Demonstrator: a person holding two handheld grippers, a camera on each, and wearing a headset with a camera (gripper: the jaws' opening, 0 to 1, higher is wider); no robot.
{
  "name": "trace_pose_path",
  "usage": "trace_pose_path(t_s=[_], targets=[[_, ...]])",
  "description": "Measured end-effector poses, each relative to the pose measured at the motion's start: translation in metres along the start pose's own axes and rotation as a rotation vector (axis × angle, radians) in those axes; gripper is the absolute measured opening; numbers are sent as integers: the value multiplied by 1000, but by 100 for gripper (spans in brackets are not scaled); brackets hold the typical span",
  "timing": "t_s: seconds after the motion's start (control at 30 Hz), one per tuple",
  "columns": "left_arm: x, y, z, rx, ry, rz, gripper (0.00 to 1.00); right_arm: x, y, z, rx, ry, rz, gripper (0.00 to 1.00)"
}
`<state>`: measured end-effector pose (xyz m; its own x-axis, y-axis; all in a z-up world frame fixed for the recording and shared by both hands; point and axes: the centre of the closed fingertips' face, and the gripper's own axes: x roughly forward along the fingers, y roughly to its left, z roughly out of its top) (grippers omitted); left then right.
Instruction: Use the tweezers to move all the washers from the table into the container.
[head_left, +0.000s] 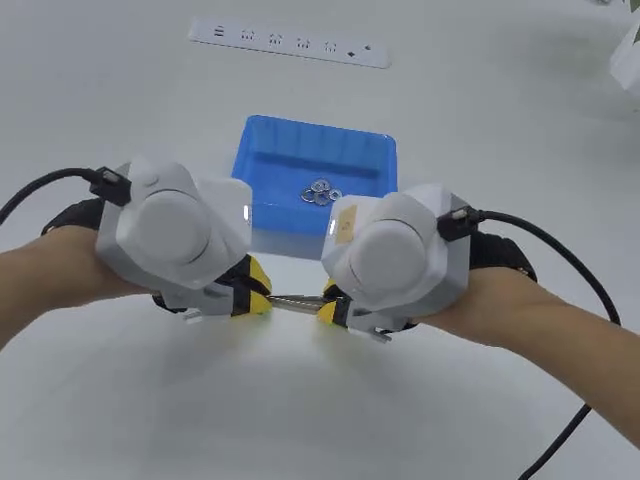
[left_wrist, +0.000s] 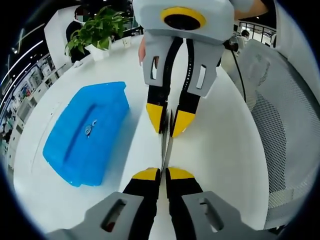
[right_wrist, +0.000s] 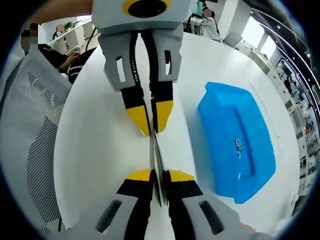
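White office table (head_left: 300, 420), tweezers (head_left: 295, 299) at lower centre, long axis running left to right, tip end unclear, left gripper (head_left: 257, 287) and right gripper (head_left: 330, 304) each clamped on an end, blue container (head_left: 268, 150) above.

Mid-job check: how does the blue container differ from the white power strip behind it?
The container is blue, the power strip white. The container is a deep open tray holding washers; the power strip is a flat, narrow bar. In the head view the container lies nearer, the power strip farther back. Both rest on the white table.
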<state>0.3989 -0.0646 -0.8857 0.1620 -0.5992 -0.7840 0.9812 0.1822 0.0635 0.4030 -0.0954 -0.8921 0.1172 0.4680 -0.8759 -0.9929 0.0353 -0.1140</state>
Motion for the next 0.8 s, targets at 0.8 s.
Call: trace_pose_path(t_s=[0.8], targets=[[-50,-23,-31,-346,4,156,24,-48,9,-19,344,-228,-104,27]])
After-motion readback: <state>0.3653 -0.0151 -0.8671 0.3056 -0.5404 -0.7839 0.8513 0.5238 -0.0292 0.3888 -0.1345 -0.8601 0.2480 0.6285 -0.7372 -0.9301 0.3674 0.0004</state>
